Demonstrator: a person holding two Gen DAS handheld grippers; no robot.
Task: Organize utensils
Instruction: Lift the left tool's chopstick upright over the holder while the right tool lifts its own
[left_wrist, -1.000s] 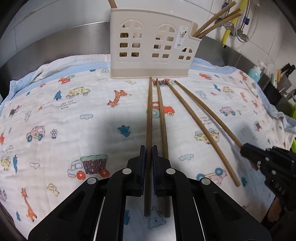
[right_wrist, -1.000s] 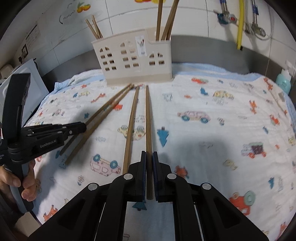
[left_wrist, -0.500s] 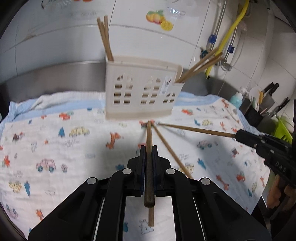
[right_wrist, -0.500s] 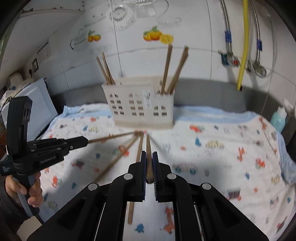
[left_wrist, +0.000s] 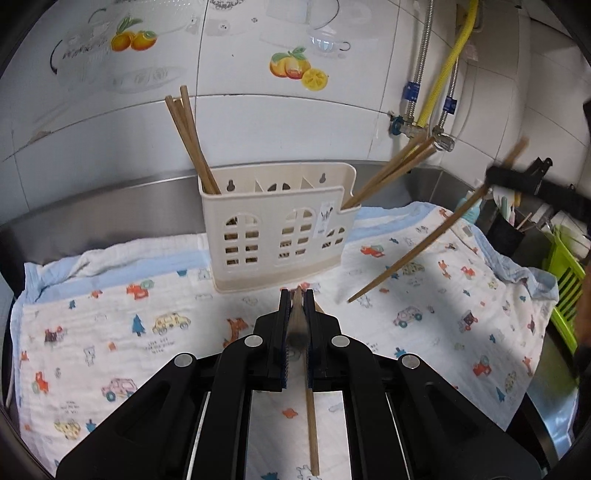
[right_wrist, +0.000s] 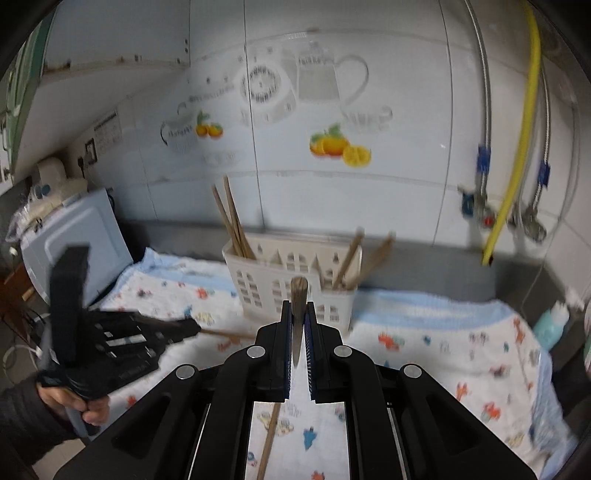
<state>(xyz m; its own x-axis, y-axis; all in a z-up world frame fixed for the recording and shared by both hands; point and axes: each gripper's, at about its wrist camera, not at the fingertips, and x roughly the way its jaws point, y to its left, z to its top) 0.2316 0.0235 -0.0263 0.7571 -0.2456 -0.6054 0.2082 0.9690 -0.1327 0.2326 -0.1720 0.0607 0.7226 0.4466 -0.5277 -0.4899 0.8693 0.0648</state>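
Observation:
A cream holder (left_wrist: 277, 229) (right_wrist: 291, 291) stands at the back of the printed cloth (left_wrist: 110, 332), with chopsticks in its left compartment (left_wrist: 188, 147) and its right one (left_wrist: 391, 170). My left gripper (left_wrist: 296, 295) (right_wrist: 194, 326) is shut on a wooden chopstick (left_wrist: 295, 325), seen nearly end-on and lifted off the cloth in front of the holder. My right gripper (right_wrist: 298, 306) (left_wrist: 489, 177) is shut on another chopstick (right_wrist: 298, 291) (left_wrist: 413, 251), held in the air with its tip slanting down toward the cloth. One chopstick (left_wrist: 312, 424) (right_wrist: 271, 439) lies on the cloth below.
A tiled wall with fruit stickers rises behind the holder. A yellow hose (left_wrist: 439, 85) and metal pipes hang at the right. A green rack (left_wrist: 565, 273) and a dark container sit at the far right; a white appliance (right_wrist: 74, 229) is at the far left.
Both grippers have risen off the cloth, each carrying its chopstick. The right gripper's chopstick now hangs tilted in the air, and both views look higher up the wall.

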